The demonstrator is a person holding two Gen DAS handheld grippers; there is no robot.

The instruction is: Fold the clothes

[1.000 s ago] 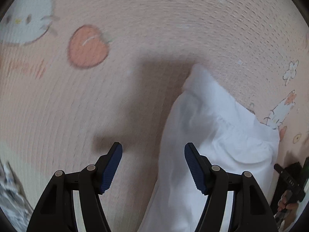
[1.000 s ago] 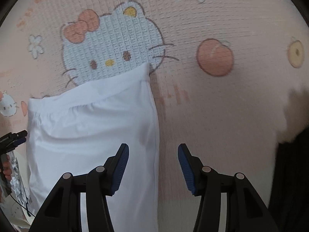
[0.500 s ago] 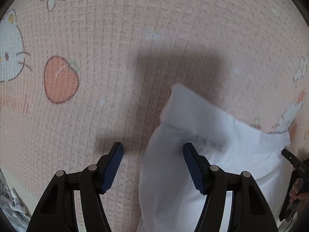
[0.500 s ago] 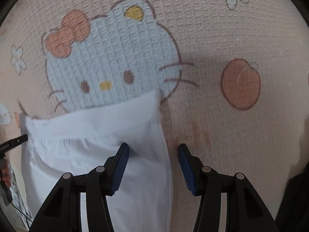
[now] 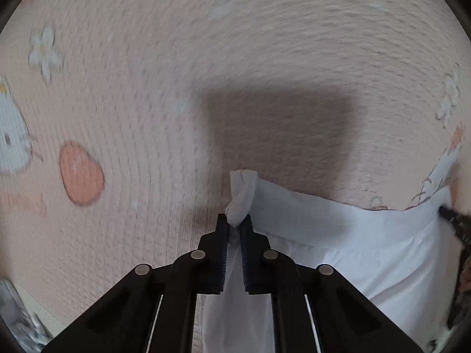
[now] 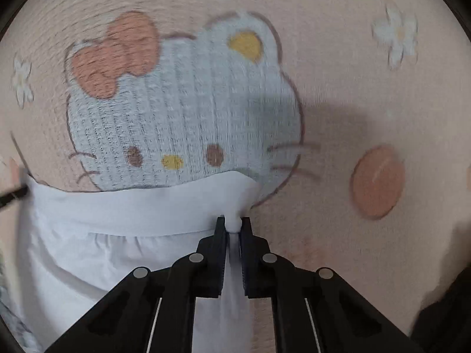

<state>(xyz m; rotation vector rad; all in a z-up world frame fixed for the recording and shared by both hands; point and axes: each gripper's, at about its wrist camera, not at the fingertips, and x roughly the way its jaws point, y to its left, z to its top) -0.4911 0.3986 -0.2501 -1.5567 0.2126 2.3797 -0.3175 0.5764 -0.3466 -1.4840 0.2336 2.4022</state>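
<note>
A white garment point(image 5: 338, 235) lies on a pink cartoon-print blanket point(image 5: 147, 103). In the left wrist view my left gripper point(image 5: 234, 223) is shut on the garment's left corner, and a pinched tuft of white cloth sticks up past the fingertips. In the right wrist view the same white garment point(image 6: 117, 235) spreads to the left, its banded edge across the cat face print. My right gripper point(image 6: 234, 223) is shut on the garment's right corner, cloth bunched between the pads. The other gripper's black tip point(image 5: 453, 220) shows at the garment's far edge.
The blanket carries a large white cat face point(image 6: 182, 111), peach shapes point(image 6: 376, 182) and small flowers point(image 6: 397, 35). Grey patterned fabric point(image 5: 17, 317) peeks in at the lower left. A dark mass point(image 6: 444, 317) fills the lower right of the right wrist view.
Both grippers went from wide open over the garment's corners to shut on them. Each slid along the blanket toward its corner, and the cloth now bunches between the pads.
</note>
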